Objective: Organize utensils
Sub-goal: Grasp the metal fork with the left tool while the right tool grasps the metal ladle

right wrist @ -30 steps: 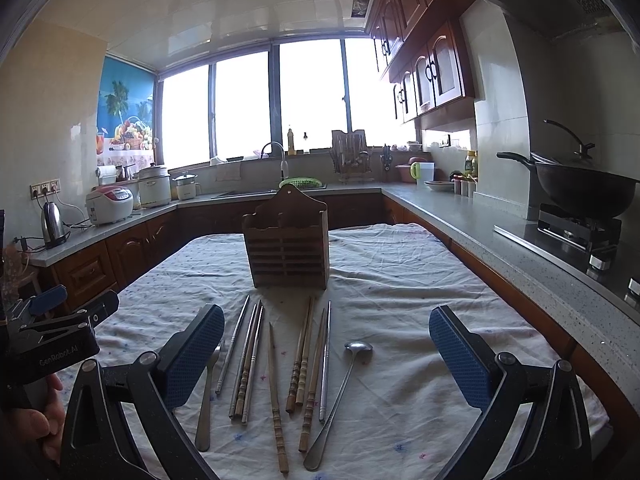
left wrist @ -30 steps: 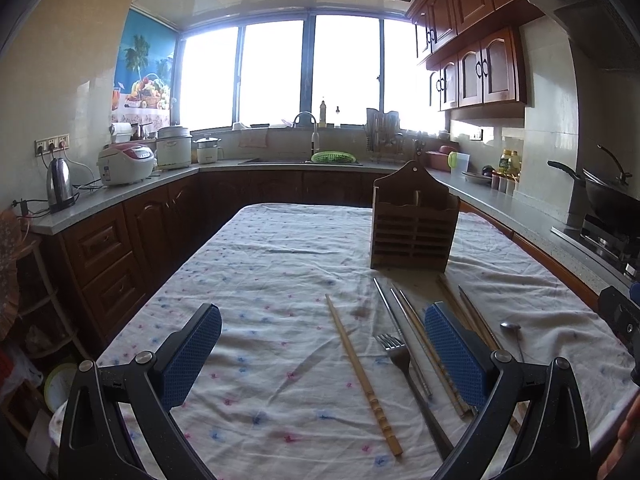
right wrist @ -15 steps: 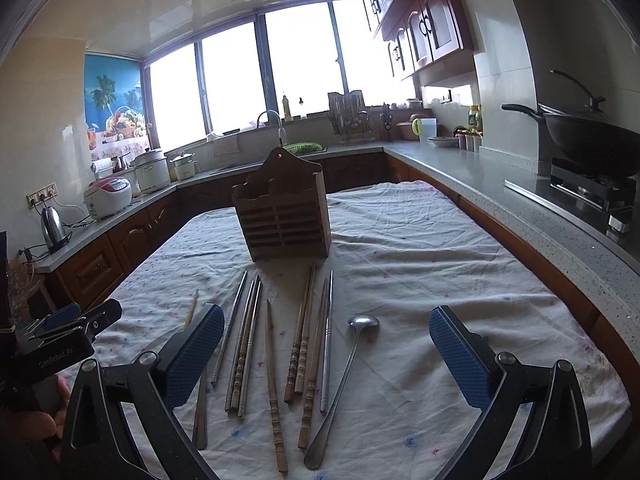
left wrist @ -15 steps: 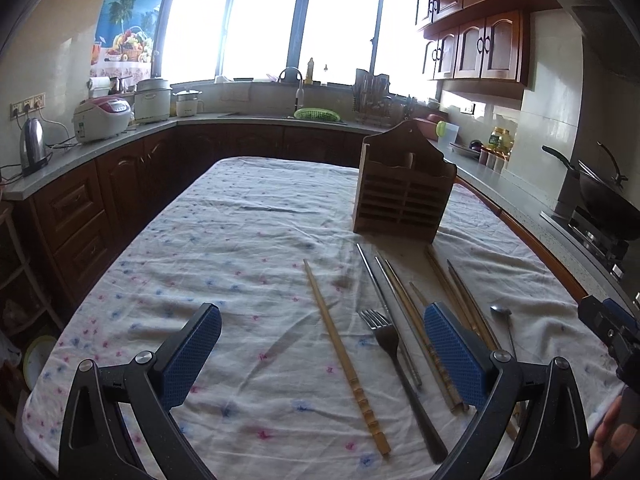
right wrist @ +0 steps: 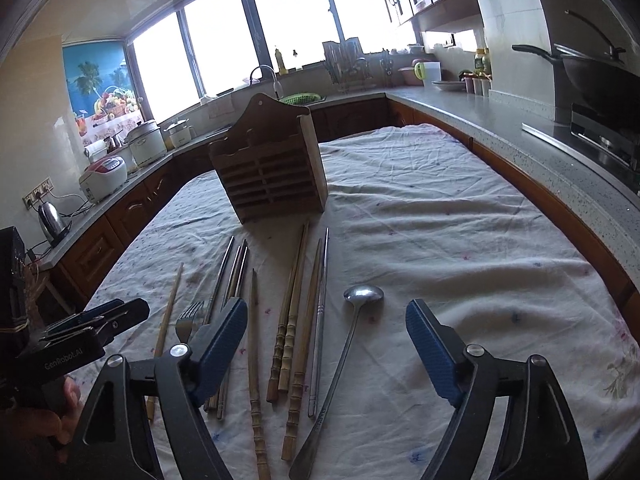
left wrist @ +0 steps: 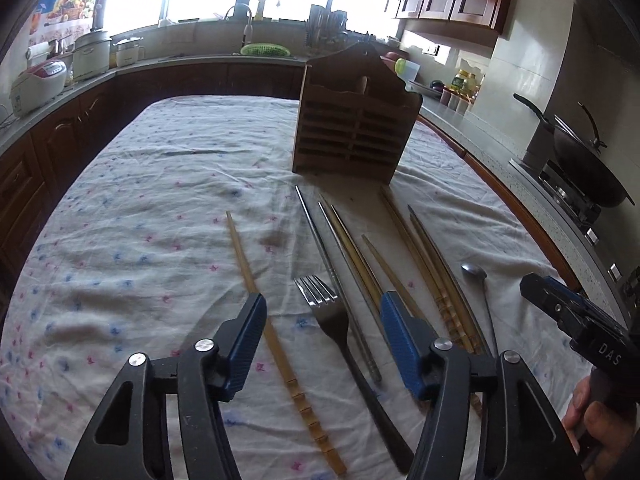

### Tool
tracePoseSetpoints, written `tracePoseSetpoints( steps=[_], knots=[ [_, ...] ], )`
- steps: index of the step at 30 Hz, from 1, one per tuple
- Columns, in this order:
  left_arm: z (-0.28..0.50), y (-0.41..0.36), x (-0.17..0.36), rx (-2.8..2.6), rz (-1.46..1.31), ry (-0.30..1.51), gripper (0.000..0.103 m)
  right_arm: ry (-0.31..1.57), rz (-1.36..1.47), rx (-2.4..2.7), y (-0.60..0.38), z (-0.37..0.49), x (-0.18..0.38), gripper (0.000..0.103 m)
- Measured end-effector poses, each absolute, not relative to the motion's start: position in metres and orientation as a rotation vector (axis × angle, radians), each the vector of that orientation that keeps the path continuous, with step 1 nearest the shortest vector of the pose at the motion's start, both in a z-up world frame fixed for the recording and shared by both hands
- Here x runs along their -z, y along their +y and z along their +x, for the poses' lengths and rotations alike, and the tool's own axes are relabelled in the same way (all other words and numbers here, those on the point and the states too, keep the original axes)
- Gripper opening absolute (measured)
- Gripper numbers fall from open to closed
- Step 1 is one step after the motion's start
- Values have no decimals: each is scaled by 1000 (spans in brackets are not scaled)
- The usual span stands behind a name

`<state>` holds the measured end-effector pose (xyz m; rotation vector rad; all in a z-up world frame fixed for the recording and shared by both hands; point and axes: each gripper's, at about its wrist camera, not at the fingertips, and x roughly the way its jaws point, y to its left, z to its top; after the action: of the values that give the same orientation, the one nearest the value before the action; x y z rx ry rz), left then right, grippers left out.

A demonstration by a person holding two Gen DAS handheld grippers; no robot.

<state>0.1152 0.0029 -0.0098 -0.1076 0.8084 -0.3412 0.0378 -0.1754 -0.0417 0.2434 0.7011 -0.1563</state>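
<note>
A wooden slatted utensil holder (left wrist: 354, 136) (right wrist: 272, 176) stands upright on the cloth-covered table. In front of it lie several wooden and metal chopsticks (left wrist: 352, 248) (right wrist: 296, 300), a metal fork (left wrist: 328, 312) (right wrist: 188, 316) and a long-handled metal spoon (right wrist: 352, 320) (left wrist: 478, 284). A lone wooden chopstick (left wrist: 256, 292) lies apart at the left. My left gripper (left wrist: 322, 332) is open and empty, low over the fork. My right gripper (right wrist: 326, 336) is open and empty, over the chopstick handles and the spoon.
The table (right wrist: 460, 240) wears a white flowered cloth (left wrist: 140, 220). Counters run around it, with a rice cooker (left wrist: 38, 84), a kettle (right wrist: 50, 218), a sink and a wok (right wrist: 600, 80) on a stove at the right.
Both grippers have dropped and moved forward toward the utensils. Their jaws have closed partway but stay open. Nothing on the table has moved.
</note>
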Motion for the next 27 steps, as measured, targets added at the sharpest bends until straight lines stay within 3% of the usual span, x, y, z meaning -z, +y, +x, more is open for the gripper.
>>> tracePoseSetpoints(
  steps=[3, 5, 8, 16, 21, 24, 26, 27],
  knots=[
    [130, 1, 14, 350, -103, 853, 38, 753, 279, 148, -182, 49, 51, 66],
    [138, 3, 17, 356, -109, 879, 38, 787, 285, 161, -186, 56, 58, 55],
    [148, 4, 23, 364, -115, 920, 36, 842, 299, 162, -192, 65, 68, 47],
    [169, 6, 31, 386, -137, 980, 33, 936, 322, 163, -198, 84, 90, 42],
    [177, -3, 38, 426, -143, 994, 23, 947, 308, 160, -198, 95, 91, 37],
    [181, -4, 41, 455, -168, 999, 11, 946, 297, 164, -198, 98, 92, 24],
    [183, -2, 43, 467, -188, 1003, 7, 950, 314, 159, -201, 98, 94, 6],
    [183, -1, 43, 458, -181, 1000, 6, 947, 332, 152, -203, 96, 94, 6]
  ],
)
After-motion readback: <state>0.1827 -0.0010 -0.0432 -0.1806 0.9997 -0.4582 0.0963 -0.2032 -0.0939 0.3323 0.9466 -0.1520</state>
